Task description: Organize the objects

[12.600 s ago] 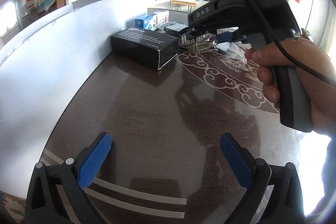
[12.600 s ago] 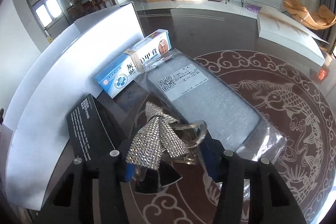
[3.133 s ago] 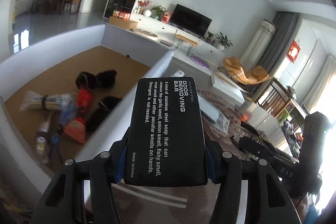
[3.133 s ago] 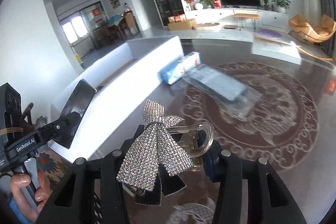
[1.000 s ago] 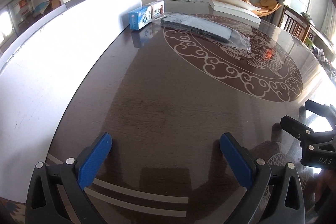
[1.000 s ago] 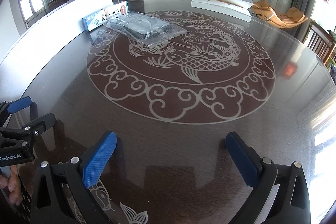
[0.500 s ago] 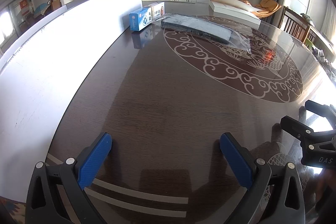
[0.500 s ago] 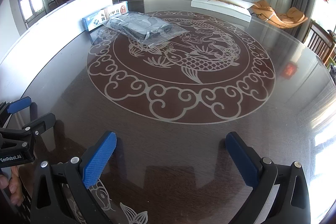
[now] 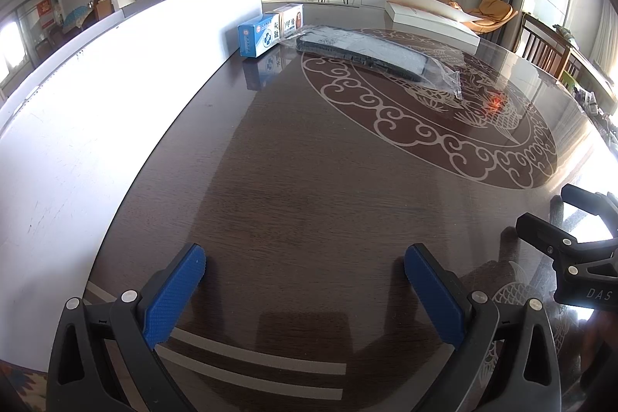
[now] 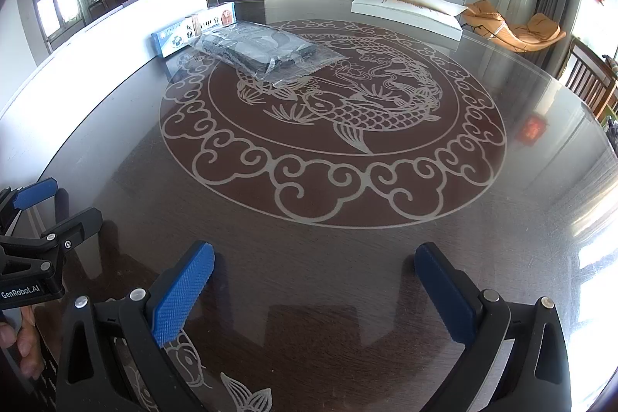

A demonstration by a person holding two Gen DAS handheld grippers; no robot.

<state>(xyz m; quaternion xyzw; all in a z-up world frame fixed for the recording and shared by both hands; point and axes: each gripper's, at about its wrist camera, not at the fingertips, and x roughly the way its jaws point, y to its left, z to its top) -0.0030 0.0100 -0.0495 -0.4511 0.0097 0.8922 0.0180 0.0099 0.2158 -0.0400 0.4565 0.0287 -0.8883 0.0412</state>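
Observation:
A blue and white medicine box point(image 9: 266, 33) stands against the white bin wall point(image 9: 96, 95) at the far side of the dark round table point(image 9: 309, 180). It also shows in the right wrist view point(image 10: 189, 27). A dark flat item in a clear plastic bag point(image 9: 370, 55) lies beside it, and also shows in the right wrist view point(image 10: 266, 55). My left gripper point(image 9: 305, 257) is open and empty above the table's near edge. My right gripper point(image 10: 314, 253) is open and empty too. Each gripper shows at the edge of the other's view.
The tall white bin wall point(image 10: 89, 56) runs along the table's left side. A white flat box point(image 9: 432, 22) lies at the table's far edge. Wooden chairs point(image 9: 548, 45) stand to the right. A koi pattern point(image 10: 347, 103) covers the table's middle.
Over the last second nothing has visibly moved. Earlier the left gripper held a black box and the right a rhinestone bow hair clip; both grippers are now empty.

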